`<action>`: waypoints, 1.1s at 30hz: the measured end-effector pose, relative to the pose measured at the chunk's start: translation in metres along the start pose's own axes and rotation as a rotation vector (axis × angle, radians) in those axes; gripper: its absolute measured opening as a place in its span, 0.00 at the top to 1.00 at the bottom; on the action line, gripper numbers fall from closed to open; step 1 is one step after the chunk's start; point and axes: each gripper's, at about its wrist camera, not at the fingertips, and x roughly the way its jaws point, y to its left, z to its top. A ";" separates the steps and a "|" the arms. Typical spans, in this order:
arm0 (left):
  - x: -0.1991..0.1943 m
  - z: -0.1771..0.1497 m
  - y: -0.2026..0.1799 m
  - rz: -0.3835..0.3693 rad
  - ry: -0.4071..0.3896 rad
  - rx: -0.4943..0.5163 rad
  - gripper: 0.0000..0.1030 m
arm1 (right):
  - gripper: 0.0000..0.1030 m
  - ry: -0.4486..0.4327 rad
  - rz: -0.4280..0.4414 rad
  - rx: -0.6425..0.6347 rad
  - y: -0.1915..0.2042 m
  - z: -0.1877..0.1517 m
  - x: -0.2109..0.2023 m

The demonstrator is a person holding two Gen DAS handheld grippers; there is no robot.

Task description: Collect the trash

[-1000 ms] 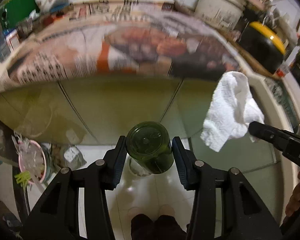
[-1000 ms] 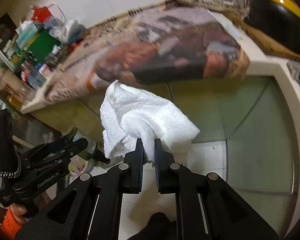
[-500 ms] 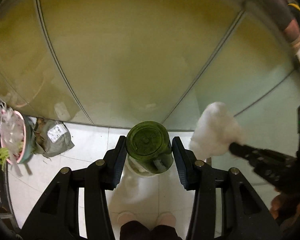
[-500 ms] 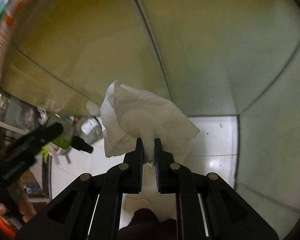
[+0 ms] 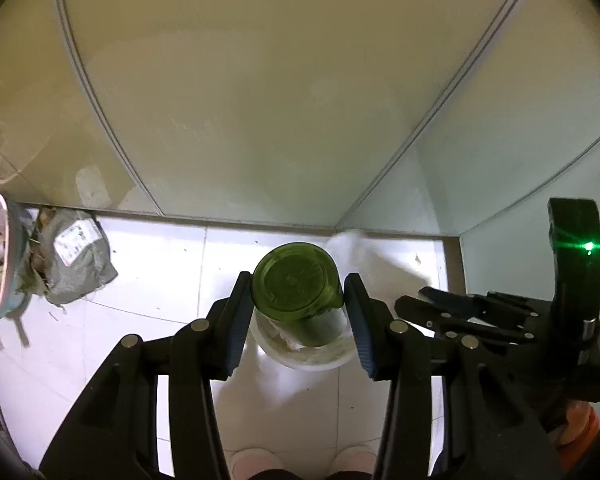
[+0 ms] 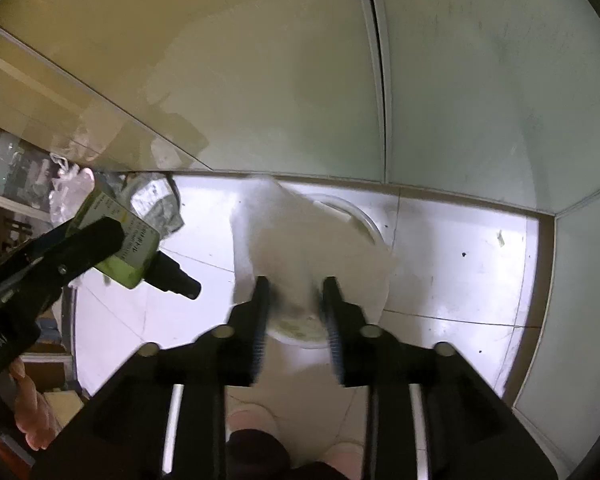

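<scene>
The green bottle [image 5: 296,280] sits clamped bottom-up between the left gripper's [image 5: 297,312] fingers [image 5: 236,316], directly above a white bin [image 5: 300,356] on the tiled floor [image 5: 160,280]. The right gripper's [image 6: 296,308] fingers [image 6: 260,308] have just been opening; the blurred white paper towel [image 6: 288,240] lies loose between them, over the same bin. At nine o'clock from the bottle lies a grey wrapped bundle [image 5: 74,256]; glass panels [image 5: 240,100] rise at twelve o'clock.

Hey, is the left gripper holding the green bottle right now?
Yes, the green bottle sits clamped between both pads of the left gripper, hanging over the white bin on the floor.
</scene>
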 end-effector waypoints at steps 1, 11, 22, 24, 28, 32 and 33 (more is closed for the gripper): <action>0.005 -0.002 -0.002 -0.001 0.004 0.002 0.56 | 0.68 -0.001 -0.007 0.001 -0.003 -0.001 0.000; 0.027 -0.009 -0.018 -0.012 0.120 0.016 0.56 | 0.62 -0.038 -0.031 0.014 -0.015 0.000 -0.033; -0.155 0.035 -0.045 0.037 0.026 0.038 0.56 | 0.62 -0.152 -0.041 0.007 0.031 0.026 -0.205; -0.215 0.050 -0.058 0.041 -0.031 0.044 0.56 | 0.62 -0.186 -0.037 0.003 0.045 0.030 -0.247; -0.321 0.075 -0.083 0.047 -0.127 0.048 0.56 | 0.62 -0.276 -0.047 -0.012 0.073 0.035 -0.350; -0.430 0.089 -0.106 0.028 -0.258 0.049 0.51 | 0.62 -0.400 -0.048 -0.041 0.103 0.031 -0.454; -0.463 0.091 -0.112 0.025 -0.309 0.056 0.49 | 0.62 -0.436 -0.050 -0.049 0.109 0.028 -0.477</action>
